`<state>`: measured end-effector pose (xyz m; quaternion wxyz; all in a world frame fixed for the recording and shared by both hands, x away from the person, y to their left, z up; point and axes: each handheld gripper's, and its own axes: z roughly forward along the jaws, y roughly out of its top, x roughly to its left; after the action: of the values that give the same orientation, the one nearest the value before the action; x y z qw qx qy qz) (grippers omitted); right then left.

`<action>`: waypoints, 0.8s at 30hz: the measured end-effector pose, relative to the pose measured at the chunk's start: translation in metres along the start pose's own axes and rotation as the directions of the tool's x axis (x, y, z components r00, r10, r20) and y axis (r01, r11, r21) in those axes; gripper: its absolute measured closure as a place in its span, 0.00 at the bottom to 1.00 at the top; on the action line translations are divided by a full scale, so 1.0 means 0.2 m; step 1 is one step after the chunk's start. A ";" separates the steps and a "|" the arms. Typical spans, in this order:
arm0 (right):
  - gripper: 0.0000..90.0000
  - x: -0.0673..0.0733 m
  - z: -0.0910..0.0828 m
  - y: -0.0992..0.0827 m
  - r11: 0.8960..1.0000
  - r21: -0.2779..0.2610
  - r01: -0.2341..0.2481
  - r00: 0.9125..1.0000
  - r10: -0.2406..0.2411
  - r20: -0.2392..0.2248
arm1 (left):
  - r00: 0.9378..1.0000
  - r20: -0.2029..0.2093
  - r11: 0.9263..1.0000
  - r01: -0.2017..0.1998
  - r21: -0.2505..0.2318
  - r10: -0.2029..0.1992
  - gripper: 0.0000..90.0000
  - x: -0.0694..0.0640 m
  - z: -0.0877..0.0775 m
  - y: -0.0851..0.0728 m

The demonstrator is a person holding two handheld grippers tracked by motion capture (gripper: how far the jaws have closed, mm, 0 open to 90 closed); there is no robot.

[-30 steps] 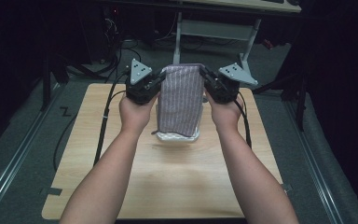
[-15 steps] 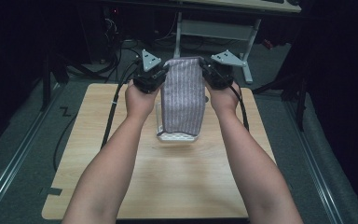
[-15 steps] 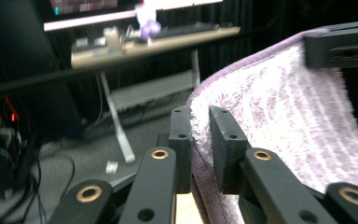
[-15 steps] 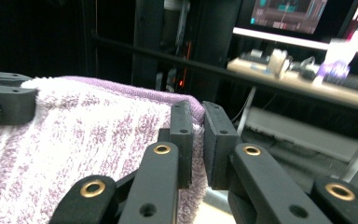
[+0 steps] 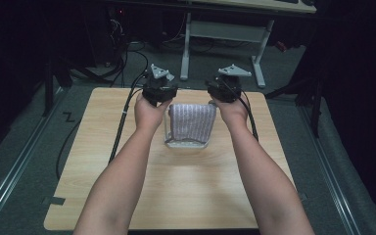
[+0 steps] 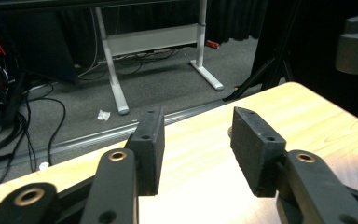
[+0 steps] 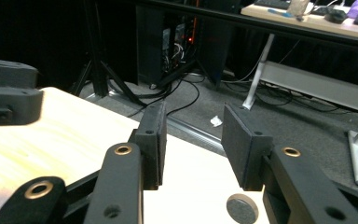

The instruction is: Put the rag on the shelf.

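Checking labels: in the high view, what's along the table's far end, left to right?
Left hand-held gripper → striped cloth → right hand-held gripper.

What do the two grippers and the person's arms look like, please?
Both the left gripper and the right gripper are black, each topped by a grey three-cornered plate. Each has two black jaws with flat rectangular pads and brass-coloured rivets on the links. A black cable trails from each across the table. The forearms are bare, with no sleeves or gloves.
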<state>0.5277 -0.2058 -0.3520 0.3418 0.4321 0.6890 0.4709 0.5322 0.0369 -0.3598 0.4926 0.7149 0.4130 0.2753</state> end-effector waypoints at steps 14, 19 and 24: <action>0.64 -0.08 -0.22 -0.13 1.000 0.018 0.010 0.999 -0.010 0.034 | 0.999 0.048 0.999 0.010 -0.035 -0.008 0.61 0.00 -0.24 -0.07; 0.68 -0.14 -0.30 -0.23 0.999 0.038 -0.015 0.997 0.013 0.072 | 0.999 0.046 0.999 0.010 -0.054 -0.008 0.61 0.01 -0.30 -0.15; 0.66 -0.19 -0.38 -0.34 0.998 0.049 -0.038 0.996 0.034 0.086 | 0.998 0.053 0.999 0.042 -0.032 -0.041 0.63 0.06 -0.35 -0.24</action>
<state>0.4574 -0.2810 -0.3900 0.3511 0.4727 0.6777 0.4404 0.4662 0.0885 -0.3799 0.5208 0.7048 0.4099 0.2530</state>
